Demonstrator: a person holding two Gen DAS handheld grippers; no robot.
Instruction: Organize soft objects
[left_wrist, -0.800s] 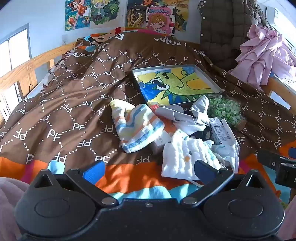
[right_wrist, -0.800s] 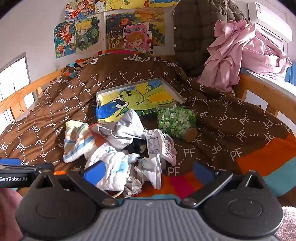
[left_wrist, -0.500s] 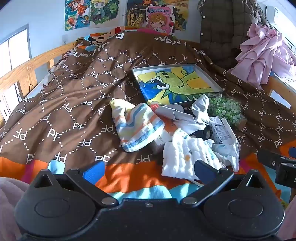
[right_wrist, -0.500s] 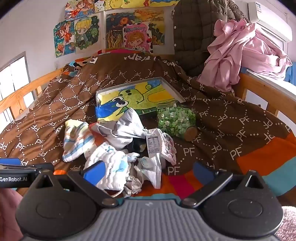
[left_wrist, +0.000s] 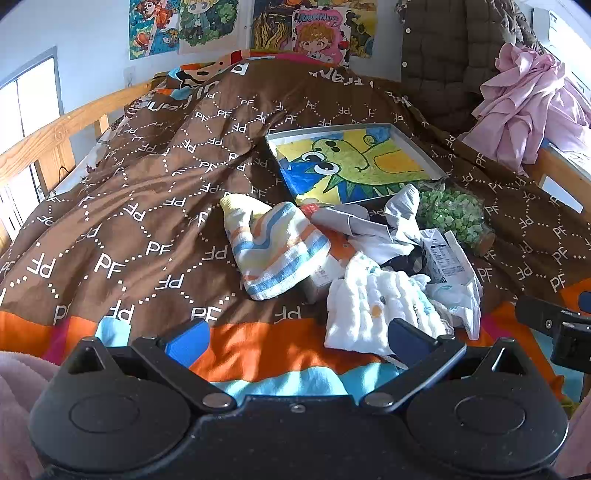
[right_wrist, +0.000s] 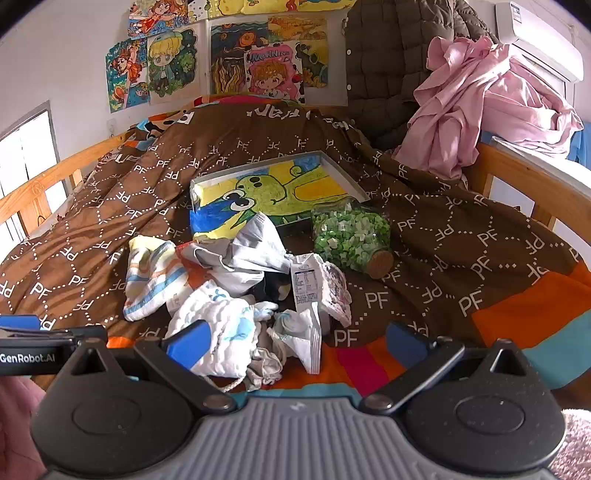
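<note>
Two handheld grippers are hovering over the foot of a bed (left_wrist: 110, 229) covered in a brown quilt, where a heap of soft things is lying near the orange stripe. The left gripper (left_wrist: 295, 334) is standing with its jaws spread wide and nothing between them; the right gripper (right_wrist: 295, 338) is doing the same. A striped towel (left_wrist: 273, 251) is lying at the heap's left edge, touching a grey garment (right_wrist: 243, 258), while a white quilted cloth (left_wrist: 373, 310) is sitting nearest the left gripper. A printed packet (right_wrist: 304, 284) is resting on the pile (its label facing up), and a jar of green bits (right_wrist: 351, 236) is lying on its side beside a tray with a dinosaur drawing (right_wrist: 280, 184).
</note>
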